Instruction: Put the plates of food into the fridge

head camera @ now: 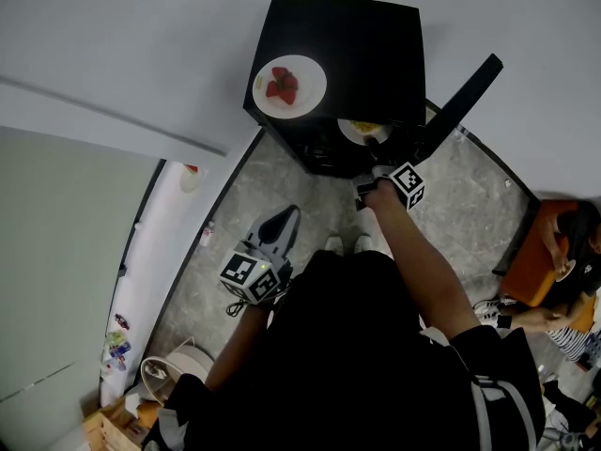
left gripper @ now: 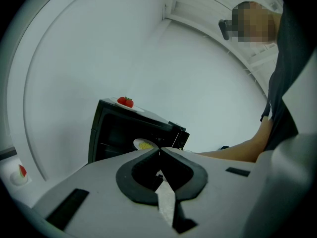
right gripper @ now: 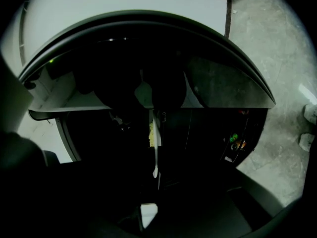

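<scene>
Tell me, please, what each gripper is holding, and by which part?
The right gripper holds the plate of yellow food by its near rim. The left gripper is shut and holds nothing.

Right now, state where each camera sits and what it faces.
Head view: on the person's head, steeply down at fridge, left gripper, right gripper, arms, torso.
Left gripper view: rides left gripper, faces fridge; own shut jaws, right forearm.
Right gripper view: faces into fridge; jaws shut on yellow-food plate.
Shared: strawberry plate, head and left views.
</scene>
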A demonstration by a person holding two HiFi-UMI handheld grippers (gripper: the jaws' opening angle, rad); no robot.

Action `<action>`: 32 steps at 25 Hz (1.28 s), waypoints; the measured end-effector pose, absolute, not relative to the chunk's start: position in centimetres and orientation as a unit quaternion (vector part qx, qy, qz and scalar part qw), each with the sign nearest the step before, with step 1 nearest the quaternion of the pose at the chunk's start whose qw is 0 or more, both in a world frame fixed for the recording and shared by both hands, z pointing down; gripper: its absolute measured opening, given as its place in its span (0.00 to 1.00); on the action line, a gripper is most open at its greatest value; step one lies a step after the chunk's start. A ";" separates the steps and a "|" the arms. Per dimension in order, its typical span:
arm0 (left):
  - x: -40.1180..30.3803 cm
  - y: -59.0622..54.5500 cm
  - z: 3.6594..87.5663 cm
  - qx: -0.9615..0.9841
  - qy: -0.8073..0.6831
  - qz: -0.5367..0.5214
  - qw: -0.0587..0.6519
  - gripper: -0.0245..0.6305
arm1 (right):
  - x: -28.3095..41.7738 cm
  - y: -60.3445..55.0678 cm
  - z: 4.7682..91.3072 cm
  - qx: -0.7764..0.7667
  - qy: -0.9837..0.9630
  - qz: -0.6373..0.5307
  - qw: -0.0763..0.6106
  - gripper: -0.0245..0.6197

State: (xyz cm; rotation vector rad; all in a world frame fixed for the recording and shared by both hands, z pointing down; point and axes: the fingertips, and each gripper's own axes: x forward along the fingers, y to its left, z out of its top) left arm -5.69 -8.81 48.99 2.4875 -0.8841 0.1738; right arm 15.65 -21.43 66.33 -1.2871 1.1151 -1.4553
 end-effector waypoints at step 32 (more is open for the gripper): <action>-4.7 -7.5 49.0 0.913 -0.318 0.066 0.247 0.07 | 18.8 -22.2 65.1 -0.578 0.450 -0.511 0.450 0.19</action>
